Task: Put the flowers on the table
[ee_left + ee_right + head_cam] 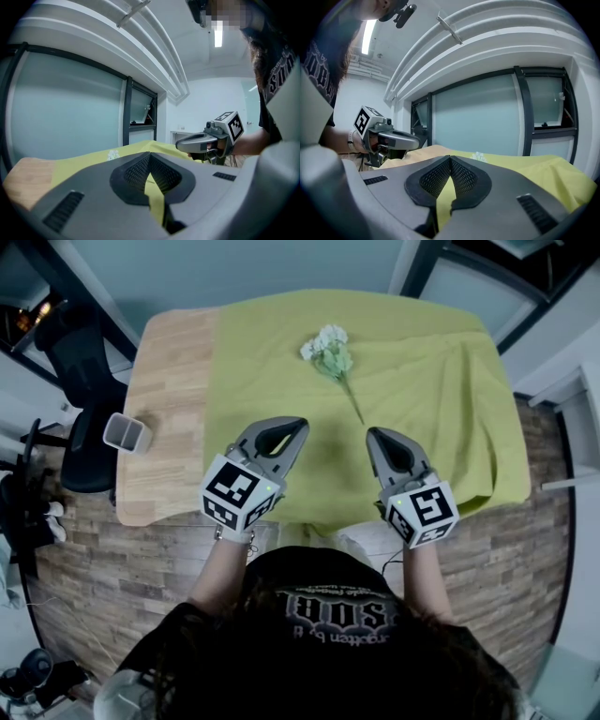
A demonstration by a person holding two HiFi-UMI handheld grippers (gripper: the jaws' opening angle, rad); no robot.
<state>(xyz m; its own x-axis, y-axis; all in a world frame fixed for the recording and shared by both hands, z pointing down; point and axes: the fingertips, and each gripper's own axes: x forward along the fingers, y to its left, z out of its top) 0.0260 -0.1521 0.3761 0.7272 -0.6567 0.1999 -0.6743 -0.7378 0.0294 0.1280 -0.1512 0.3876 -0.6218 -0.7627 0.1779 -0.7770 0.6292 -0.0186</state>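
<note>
Lying flat on the cloth: the flowers, with both grippers shut

The flowers (330,352) lie on the green cloth (431,390) that covers most of the table (169,371). They are at the far middle of the table. The white blooms point to the far side, and the thin stem (353,405) runs back toward the near right. The end of the stem stops just past the tip of the right gripper (374,433), but does not touch it. The left gripper (299,425) is a little further from the stem, off to the left. So the right gripper is the nearer one.

Both grippers are over the near part of the cloth and point toward the far side. The jaws of each one are pressed together at the tips. Nothing is between them, so they hold nothing. The flowers look like they are already put down, so the job seems done.
</note>
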